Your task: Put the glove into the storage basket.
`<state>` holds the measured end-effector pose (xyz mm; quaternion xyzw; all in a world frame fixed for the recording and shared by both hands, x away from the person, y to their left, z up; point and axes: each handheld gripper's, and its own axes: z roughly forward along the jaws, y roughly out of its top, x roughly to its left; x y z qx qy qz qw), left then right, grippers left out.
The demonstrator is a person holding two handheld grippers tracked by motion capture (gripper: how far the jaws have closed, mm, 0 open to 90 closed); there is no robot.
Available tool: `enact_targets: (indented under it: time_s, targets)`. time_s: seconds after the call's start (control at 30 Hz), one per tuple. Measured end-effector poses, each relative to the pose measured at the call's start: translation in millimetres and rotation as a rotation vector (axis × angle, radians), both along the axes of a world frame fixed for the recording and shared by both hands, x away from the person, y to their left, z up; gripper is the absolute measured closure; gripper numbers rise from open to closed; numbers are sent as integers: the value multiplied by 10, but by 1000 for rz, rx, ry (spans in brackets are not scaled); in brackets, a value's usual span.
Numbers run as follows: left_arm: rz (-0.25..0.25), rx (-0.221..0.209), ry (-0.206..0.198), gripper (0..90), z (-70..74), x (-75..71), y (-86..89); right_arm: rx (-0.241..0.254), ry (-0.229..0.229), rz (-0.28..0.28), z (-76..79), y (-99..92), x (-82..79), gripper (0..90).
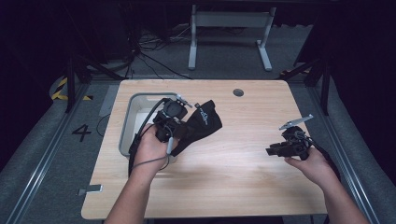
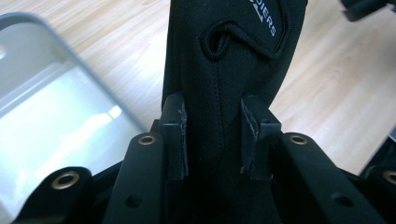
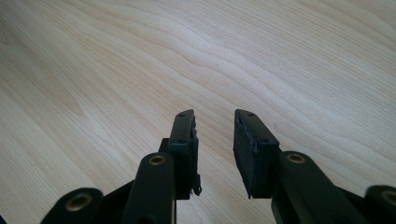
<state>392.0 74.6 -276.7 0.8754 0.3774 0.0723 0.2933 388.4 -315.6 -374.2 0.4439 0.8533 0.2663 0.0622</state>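
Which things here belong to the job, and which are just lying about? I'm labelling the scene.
In the job:
black fabric item, gripped by the left gripper
grey bin
right gripper, fingers apart with nothing between them

Lying about:
round hole in the table
white table frame on the floor
floor cables

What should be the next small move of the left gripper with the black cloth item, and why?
Probably carry it a little further over the grey bin and then open. The left gripper has the black cloth item between its pads, lifted beside the bin, while the right gripper is open with nothing between its jaws over the bare table.
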Motion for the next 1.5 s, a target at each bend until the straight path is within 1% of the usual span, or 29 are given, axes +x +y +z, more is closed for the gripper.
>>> enact_targets:
  time_s: [0.07, 0.17, 0.3, 0.37, 0.4, 0.53, 0.57, 0.63, 0.67, 0.73, 0.77, 0.8, 0.87, 0.93, 0.97, 1.07, 1.13, 1.2, 1.33, 1.43, 1.47, 1.5]
  targets:
    - [36, 3, -1, 664, 3, 45, 69, 5, -1, -1, 5, 0, 3, 693]
    - [88, -4, -11, 665, -6, 99, 178, 5, -3, 8, 10, 14, 16, 693]
    - [172, -37, -8, 666, -17, 210, 354, 5, 2, 8, -4, 30, 23, 693]
    - [203, -45, -10, 666, -32, 272, 425, 2, 4, 11, -16, 35, 24, 693]
    - [215, -43, -10, 666, -42, 298, 448, 1, 7, 9, -20, 36, 20, 693]
    - [275, -10, -1, 668, -112, 426, 535, 5, 5, -2, -14, -4, 4, 693]
    - [307, -6, 3, 668, -137, 464, 553, 5, 5, -4, -16, -10, 2, 693]
    - [349, -22, 15, 668, -167, 522, 594, 5, 8, -8, -20, -19, -7, 693]
    - [376, -42, 14, 667, -185, 553, 621, 3, 9, -8, -23, -20, -12, 693]
    - [417, -60, 15, 667, -229, 616, 671, 0, 6, -9, -26, -21, -26, 693]
    - [440, -64, 20, 667, -248, 646, 694, 1, 8, -9, -26, -23, -31, 693]
    - [455, -58, 24, 666, -267, 673, 712, 2, 7, -8, -25, -26, -34, 692]
    - [472, -53, 36, 667, -305, 722, 743, 5, 5, -10, -24, -33, -35, 691]
    - [482, -48, 61, 666, -357, 787, 792, 4, 9, -12, -28, -41, -31, 690]
    - [482, -48, 61, 666, -357, 787, 792, 4, 9, -12, -28, -41, -31, 690]
    - [504, -38, 81, 666, -417, 854, 833, 3, 12, -11, -39, -31, -28, 689]
    - [524, -40, 95, 666, -467, 901, 861, 2, 14, -9, -45, -21, -29, 689]
    - [532, -38, 119, 665, -525, 948, 889, 1, 15, -5, -51, -14, -30, 687]
    - [558, -6, 151, 665, -675, 1050, 919, 4, 13, -4, -49, -21, -34, 685]
    - [573, 6, 180, 663, -777, 1118, 958, 4, 14, -6, -54, -30, -51, 683]
    - [576, 9, 198, 663, -808, 1141, 972, 4, 14, -6, -54, -30, -51, 683]
    - [577, 1, 215, 663, -841, 1161, 986, 3, 16, -8, -56, -36, -54, 681]
